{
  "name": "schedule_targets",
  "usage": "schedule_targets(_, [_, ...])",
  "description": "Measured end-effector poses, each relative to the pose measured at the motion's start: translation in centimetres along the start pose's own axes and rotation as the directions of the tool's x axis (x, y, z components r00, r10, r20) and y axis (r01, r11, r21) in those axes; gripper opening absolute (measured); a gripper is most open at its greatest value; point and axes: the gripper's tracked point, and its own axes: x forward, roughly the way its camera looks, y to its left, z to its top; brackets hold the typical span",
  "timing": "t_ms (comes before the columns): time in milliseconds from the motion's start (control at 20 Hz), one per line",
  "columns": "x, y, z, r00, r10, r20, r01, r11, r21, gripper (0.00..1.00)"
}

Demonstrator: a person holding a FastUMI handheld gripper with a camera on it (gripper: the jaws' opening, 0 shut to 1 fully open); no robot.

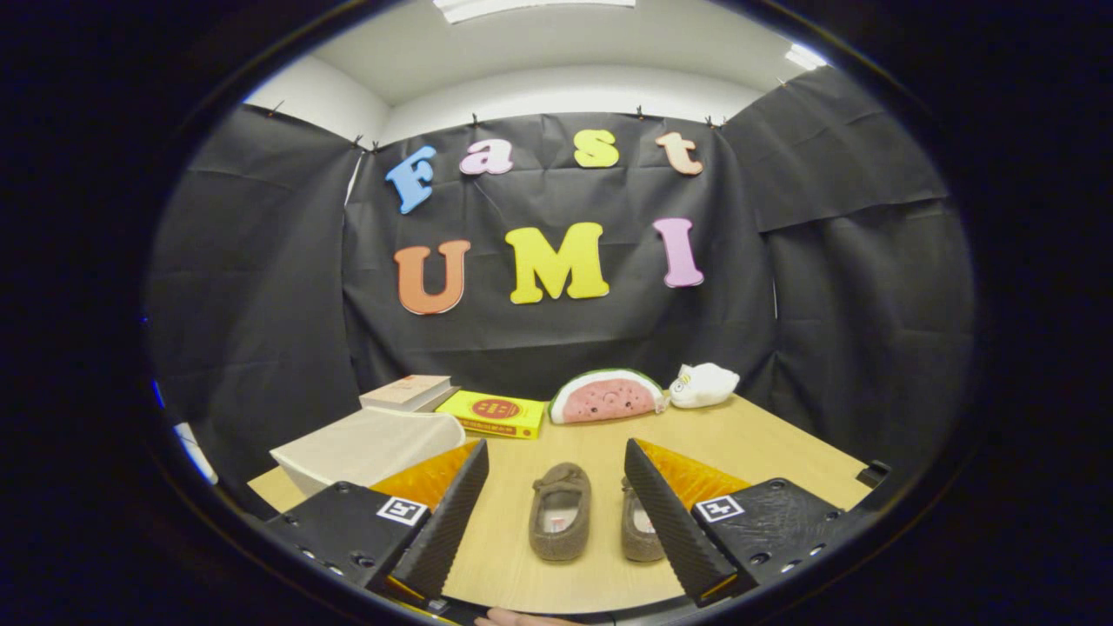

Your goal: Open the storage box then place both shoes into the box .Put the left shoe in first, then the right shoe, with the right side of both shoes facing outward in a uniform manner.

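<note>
Two brown slippers lie side by side on the wooden table (765, 443), toes pointing away from me. The left shoe (561, 511) shows whole, in the gap between my fingers. The right shoe (637, 526) lies next to it, half hidden behind my right finger. A pale storage box (365, 448) with its lid down stands beyond my left finger. My gripper (556, 465) hovers above the near part of the table, open wide, with nothing held.
Behind the box lie a tan book (407, 391) and a yellow book (493, 413). A watermelon-slice plush (606, 396) and a small white plush (703, 384) sit at the table's far edge against the black cloth wall.
</note>
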Motion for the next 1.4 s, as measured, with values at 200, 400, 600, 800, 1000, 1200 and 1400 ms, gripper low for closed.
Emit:
schedule_targets(200, [1.0, -0.7, -0.4, 1.0, -0.015, -0.001, 0.015, 1.0, 0.0, 0.96])
schedule_targets(400, [3.2, -0.3, -0.5, 1.0, 0.018, -0.001, -0.018, 1.0, 0.018, 0.96])
schedule_targets(600, [7.4, 1.2, -1.4, 0.995, 0.098, -0.035, -0.096, 0.994, 0.059, 0.96])
schedule_targets(800, [11.5, 3.3, -2.9, 0.982, 0.165, -0.09, -0.157, 0.983, 0.095, 0.96])
schedule_targets(1000, [13.7, 8.4, -5.0, 0.936, 0.32, -0.146, -0.293, 0.939, 0.178, 0.96])
schedule_targets(1200, [14.4, 13.2, -6.2, 0.854, 0.491, -0.169, -0.427, 0.849, 0.312, 0.96])
schedule_targets(1400, [15.2, 15.6, -9.1, 0.793, 0.562, -0.235, -0.45, 0.801, 0.395, 0.96])
